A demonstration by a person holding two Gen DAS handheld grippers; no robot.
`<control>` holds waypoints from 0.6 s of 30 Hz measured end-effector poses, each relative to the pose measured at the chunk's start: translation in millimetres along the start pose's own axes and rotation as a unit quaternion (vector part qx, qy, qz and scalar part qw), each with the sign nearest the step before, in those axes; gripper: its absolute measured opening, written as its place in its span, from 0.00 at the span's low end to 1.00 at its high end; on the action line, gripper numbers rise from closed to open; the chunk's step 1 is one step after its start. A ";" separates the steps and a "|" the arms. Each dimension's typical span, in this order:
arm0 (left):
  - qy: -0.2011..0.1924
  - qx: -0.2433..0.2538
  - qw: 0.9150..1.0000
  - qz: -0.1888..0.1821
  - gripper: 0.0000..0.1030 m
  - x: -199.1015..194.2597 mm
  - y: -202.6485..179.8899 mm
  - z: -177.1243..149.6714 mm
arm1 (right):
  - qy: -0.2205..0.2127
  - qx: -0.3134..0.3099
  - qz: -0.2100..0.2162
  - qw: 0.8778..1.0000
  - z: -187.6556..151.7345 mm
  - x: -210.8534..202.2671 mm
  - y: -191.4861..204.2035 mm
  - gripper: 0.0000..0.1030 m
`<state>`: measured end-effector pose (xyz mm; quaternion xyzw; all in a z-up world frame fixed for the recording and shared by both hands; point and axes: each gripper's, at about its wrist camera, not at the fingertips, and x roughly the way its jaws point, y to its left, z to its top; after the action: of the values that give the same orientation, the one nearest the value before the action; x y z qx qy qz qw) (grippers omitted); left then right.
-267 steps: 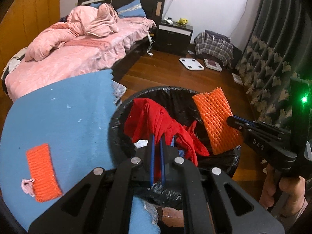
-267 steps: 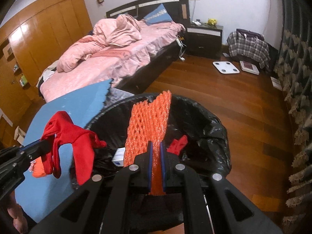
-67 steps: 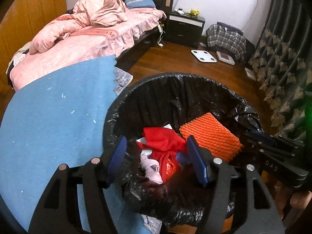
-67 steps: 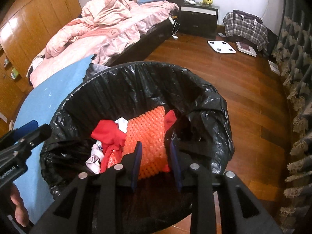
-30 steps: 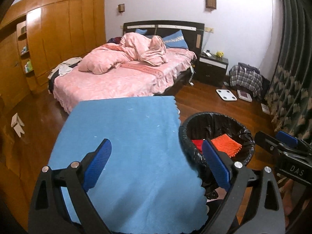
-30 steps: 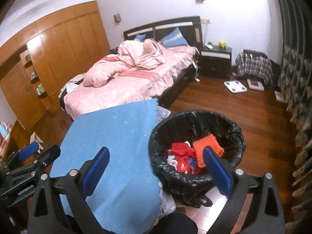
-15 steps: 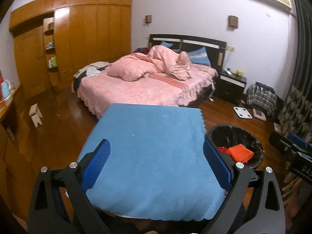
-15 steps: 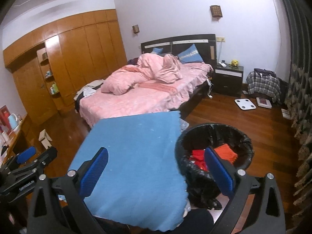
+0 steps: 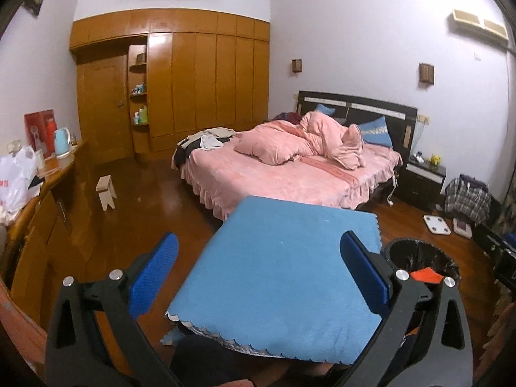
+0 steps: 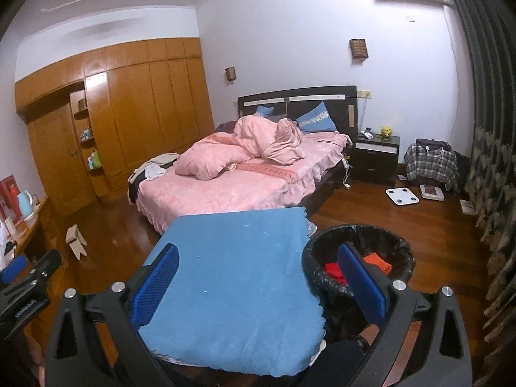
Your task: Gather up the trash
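A bin lined with a black bag [image 9: 395, 249] [image 10: 358, 233] stands on the floor at the right of the blue-clothed table [image 9: 280, 274] [image 10: 232, 274]. Inside lie an orange foam net [image 9: 425, 275] [image 10: 375, 259] and a red cloth [image 10: 333, 269]. My left gripper [image 9: 258, 242] hangs above the table's near edge, its jaws opening wide with nothing between them. My right gripper [image 10: 258, 251] is open and empty too, its right finger across the bin. The left gripper's body [image 10: 25, 277] shows at the left edge of the right wrist view.
A bed with pink covers [image 9: 290, 174] stands beyond the table. A small wooden stool [image 9: 106, 190] is on the floor at left, by a desk with a kettle [image 9: 61, 142]. A nightstand [image 10: 375, 158], a white scale [image 10: 402, 196] and bags lie at the back right. Curtains [image 10: 493, 193] line the right.
Both grippers have drawn back and risen away from the bin. The whole table and much more of the room now show, and the bin looks smaller and lower right.
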<state>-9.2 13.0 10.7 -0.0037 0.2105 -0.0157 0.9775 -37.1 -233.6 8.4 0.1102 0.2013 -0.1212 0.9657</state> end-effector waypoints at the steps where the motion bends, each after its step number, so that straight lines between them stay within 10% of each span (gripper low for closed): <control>1: -0.004 -0.002 1.000 0.005 0.95 -5.8 3.3 -1.0 | -0.003 0.002 -0.004 1.000 -1.1 -4.1 1.7 0.94; 18: -0.046 0.020 0.999 -0.019 0.95 -51.4 -17.0 6.8 | -0.078 0.001 -0.087 0.993 -1.2 -39.6 7.2 0.94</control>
<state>-53.7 -2.3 38.3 0.0110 0.1644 -0.0387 0.9856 -70.7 -218.9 25.0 0.0836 0.1343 -0.2131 0.9641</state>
